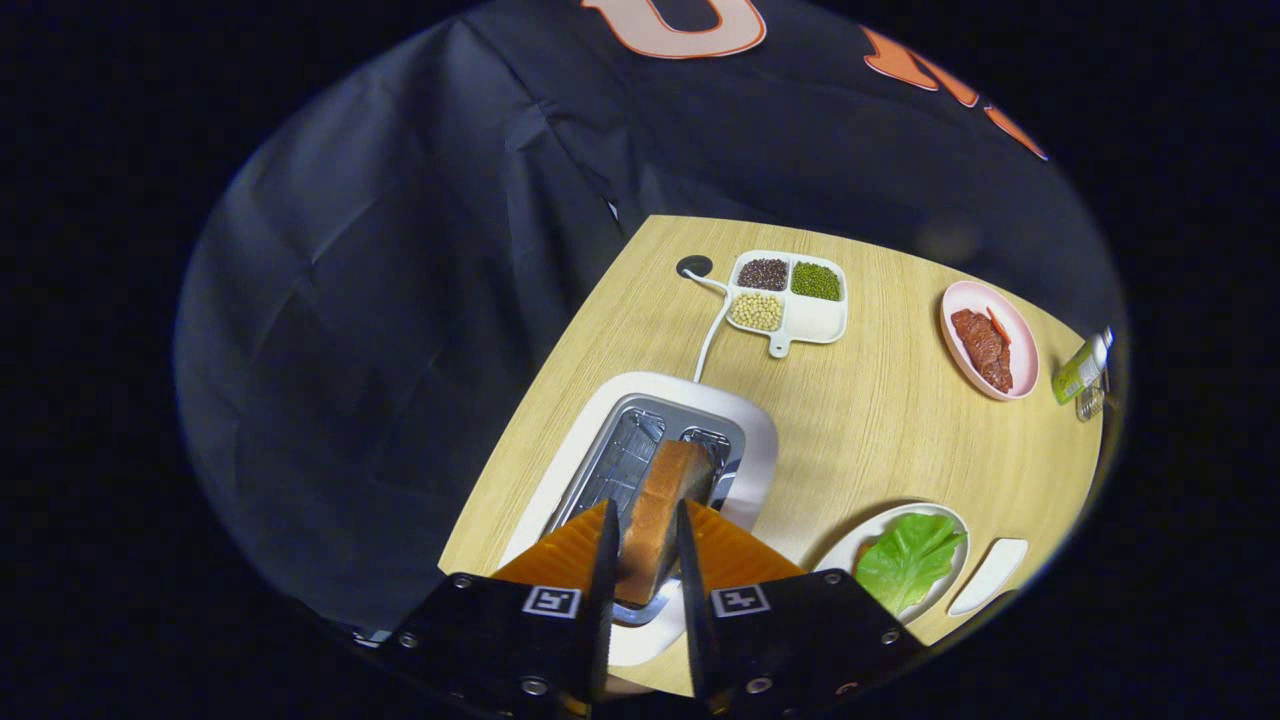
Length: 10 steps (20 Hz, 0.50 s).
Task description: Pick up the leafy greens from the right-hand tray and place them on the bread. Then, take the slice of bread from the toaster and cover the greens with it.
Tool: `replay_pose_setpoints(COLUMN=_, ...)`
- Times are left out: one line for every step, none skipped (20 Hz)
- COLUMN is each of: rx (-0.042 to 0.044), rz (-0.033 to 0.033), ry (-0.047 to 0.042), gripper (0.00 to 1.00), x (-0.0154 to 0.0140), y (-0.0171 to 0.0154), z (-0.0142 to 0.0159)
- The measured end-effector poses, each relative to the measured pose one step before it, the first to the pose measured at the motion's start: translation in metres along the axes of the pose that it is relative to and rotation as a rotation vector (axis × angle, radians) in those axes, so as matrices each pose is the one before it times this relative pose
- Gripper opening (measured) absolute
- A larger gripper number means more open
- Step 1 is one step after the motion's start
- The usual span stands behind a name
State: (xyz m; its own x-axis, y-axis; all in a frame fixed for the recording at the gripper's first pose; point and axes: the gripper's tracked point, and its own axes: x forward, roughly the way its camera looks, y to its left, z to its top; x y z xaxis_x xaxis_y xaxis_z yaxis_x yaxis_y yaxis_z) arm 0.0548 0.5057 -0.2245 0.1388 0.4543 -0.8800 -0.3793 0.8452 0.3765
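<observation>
The gripper [645, 555] is clamping a golden-brown slice of toasted bread [660, 510] edge-on, both fingers pressing its flat faces, its long axis running straight ahead along the fingers. It is hanging over the white two-slot toaster [640, 440] on the pale wooden table [870, 430]. Just to the right of the fingers, a green lettuce leaf [908, 560] is lying on a white round plate [850, 548]; the bread beneath cannot be made out. The covering move will likely need a swing rightward there. Further off, a white divided tray of beans [790, 298] and a pink plate of meat [990, 340] are sitting. No writing is readable.
</observation>
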Motion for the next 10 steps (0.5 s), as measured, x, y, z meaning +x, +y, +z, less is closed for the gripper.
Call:
replay_pose_setpoints(rx=0.00823, rz=0.00142, ry=-0.01947, gripper=0.22, x=-0.00382, y=-0.00267, z=0.00270)
replay_pose_setpoints(rx=0.00790, rz=0.01791, ry=-0.01987, gripper=0.17, x=-0.00331, y=0.00029, z=0.00205)
replay_pose_setpoints(rx=0.01176, rz=0.01893, ry=-0.01958, gripper=0.15, x=-0.00574, y=-0.00024, z=0.00200)
replay_pose_setpoints(rx=0.01577, rz=0.02382, ry=-0.02701, gripper=0.14, x=-0.00819, y=0.00026, z=0.00367)
replay_pose_setpoints(rx=0.00789, rz=0.01727, ry=-0.02013, gripper=0.13, x=-0.00832, y=-0.00070, z=0.00249)
replay_pose_setpoints(rx=0.00998, rz=0.01411, ry=-0.02287, gripper=0.13, x=-0.00961, y=-0.00218, z=0.00256)
replay_pose_setpoints(rx=0.00703, rz=0.01444, ry=-0.01843, gripper=0.13, x=-0.00868, y=-0.00156, z=0.00181)
replay_pose_setpoints(rx=0.00695, rz=0.00941, ry=-0.02571, gripper=0.13, x=-0.00805, y=-0.00281, z=0.00120)
replay_pose_setpoints(rx=0.00137, rz=0.01091, ry=-0.02659, gripper=0.13, x=-0.00878, y=-0.00347, z=0.00216)
replay_pose_setpoints(rx=0.01673, rz=0.02166, ry=-0.02082, gripper=0.13, x=-0.00655, y=-0.00090, z=-0.00122)
